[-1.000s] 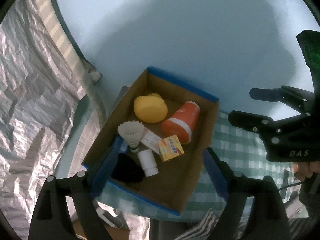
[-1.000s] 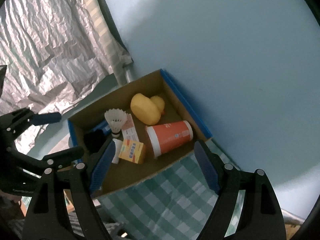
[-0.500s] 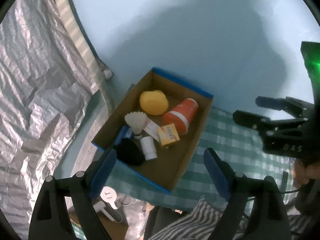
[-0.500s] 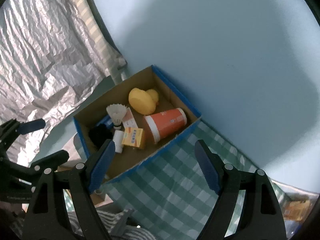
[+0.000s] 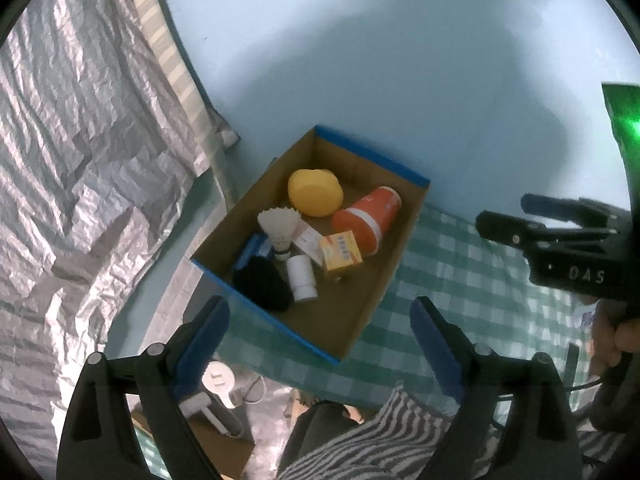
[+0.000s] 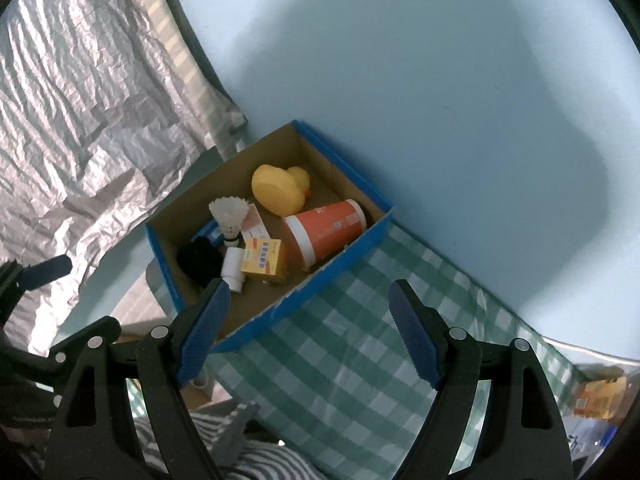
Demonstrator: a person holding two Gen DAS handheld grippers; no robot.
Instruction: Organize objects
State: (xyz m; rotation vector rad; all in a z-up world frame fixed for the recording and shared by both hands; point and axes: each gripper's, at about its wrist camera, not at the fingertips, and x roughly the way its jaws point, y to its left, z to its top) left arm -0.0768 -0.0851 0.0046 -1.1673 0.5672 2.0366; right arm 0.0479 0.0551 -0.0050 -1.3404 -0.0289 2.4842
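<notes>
- Lying on its side in the box [image 6: 352, 258], the orange cup [image 6: 326, 232] points its white rim toward the yellow carton [image 6: 262, 262]
- Left gripper [image 5: 320, 330] has just been opening, empty; right gripper [image 6: 310, 318] gapes, empty

Colours in the box and around it

Brown cardboard box [image 6: 362, 236] with blue rim; inside, a yellow duck [image 6: 280, 190], an orange cup [image 6: 326, 230] with white band, a white shuttlecock [image 6: 229, 214], a yellow-orange carton [image 6: 262, 260], a white bottle [image 6: 233, 268] and a black fuzzy lump [image 6: 199, 260]. Green-and-white checked cloth [image 6: 352, 356] on the bench; pale blue wall [image 6: 400, 80]; crinkled silver foil [image 6: 80, 120]; blue pads [image 6: 412, 340] on black claws.
</notes>
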